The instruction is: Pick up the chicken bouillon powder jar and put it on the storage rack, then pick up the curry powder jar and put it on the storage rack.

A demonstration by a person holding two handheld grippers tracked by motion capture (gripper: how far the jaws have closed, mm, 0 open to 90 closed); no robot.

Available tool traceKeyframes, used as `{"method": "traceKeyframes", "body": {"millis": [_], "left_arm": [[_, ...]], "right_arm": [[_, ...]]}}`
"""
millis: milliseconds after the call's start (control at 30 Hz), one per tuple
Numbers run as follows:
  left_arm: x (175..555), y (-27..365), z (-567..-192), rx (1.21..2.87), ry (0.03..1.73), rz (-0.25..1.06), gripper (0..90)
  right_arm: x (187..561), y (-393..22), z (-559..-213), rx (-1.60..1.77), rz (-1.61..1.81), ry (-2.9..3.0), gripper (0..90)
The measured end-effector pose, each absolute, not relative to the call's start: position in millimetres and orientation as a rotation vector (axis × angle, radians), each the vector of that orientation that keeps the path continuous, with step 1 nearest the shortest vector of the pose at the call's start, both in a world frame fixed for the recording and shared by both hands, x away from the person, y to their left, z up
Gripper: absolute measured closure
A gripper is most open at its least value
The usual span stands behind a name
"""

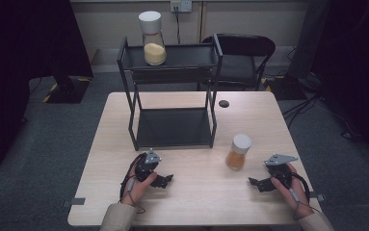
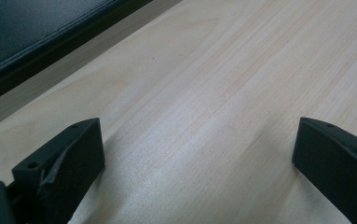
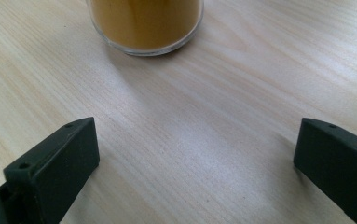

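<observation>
- High view: a black two-tier rack [image 1: 172,86] stands at the far middle of the pale wooden counter [image 1: 196,202]. On the rack's top shelf, toward its left end, a jar of pale yellow grains [image 1: 153,41] with a white cap stands upright.
- High view: a second jar, the white-capped jar of orange powder [image 1: 238,152], stands upright on the counter just off the rack's near right corner, apart from it. A small dark round spot [image 1: 224,103] lies on the counter right of the rack, toward the far edge.
- High view: the left claw [image 1: 165,181] lies low over the counter in front of the rack's near left leg, held in a hand; the right claw [image 1: 259,184] sits nearer than the orange jar and to its right, apart from the jar. A black chair stands on the floor behind the rack.
- Left gripper view: the left claw's jaws stand wide apart with bare wood between them; the rack's dark bottom shelf [image 2: 31,28] runs across the upper left.
- Right gripper view: the right claw's jaws are spread wide and hold nothing; the orange jar's base [image 3: 146,23] rests on the counter ahead of them, slightly left of centre, not touching either jaw.
</observation>
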State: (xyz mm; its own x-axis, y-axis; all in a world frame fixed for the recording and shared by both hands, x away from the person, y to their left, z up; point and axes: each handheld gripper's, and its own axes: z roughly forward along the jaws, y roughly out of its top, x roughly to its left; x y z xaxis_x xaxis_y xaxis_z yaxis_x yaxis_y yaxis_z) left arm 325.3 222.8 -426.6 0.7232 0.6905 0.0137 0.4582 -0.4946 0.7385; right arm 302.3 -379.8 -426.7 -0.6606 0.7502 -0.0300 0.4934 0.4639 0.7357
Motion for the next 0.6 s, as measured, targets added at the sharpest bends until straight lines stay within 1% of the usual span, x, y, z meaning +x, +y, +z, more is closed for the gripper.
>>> {"method": "traceKeyframes", "body": {"millis": [200, 600], "left_arm": [[324.8, 220.6, -426.4, 2.189, 0.861, 0.408, 0.1], [324.8, 220.6, -426.3, 2.189, 0.863, 0.407, 0.0]], "right_arm": [[302.2, -379.7, -426.7, 1.051, 1.019, 2.367, 0.0], [302.4, -379.8, -426.6, 1.051, 1.02, 2.368, 0.0]]}}
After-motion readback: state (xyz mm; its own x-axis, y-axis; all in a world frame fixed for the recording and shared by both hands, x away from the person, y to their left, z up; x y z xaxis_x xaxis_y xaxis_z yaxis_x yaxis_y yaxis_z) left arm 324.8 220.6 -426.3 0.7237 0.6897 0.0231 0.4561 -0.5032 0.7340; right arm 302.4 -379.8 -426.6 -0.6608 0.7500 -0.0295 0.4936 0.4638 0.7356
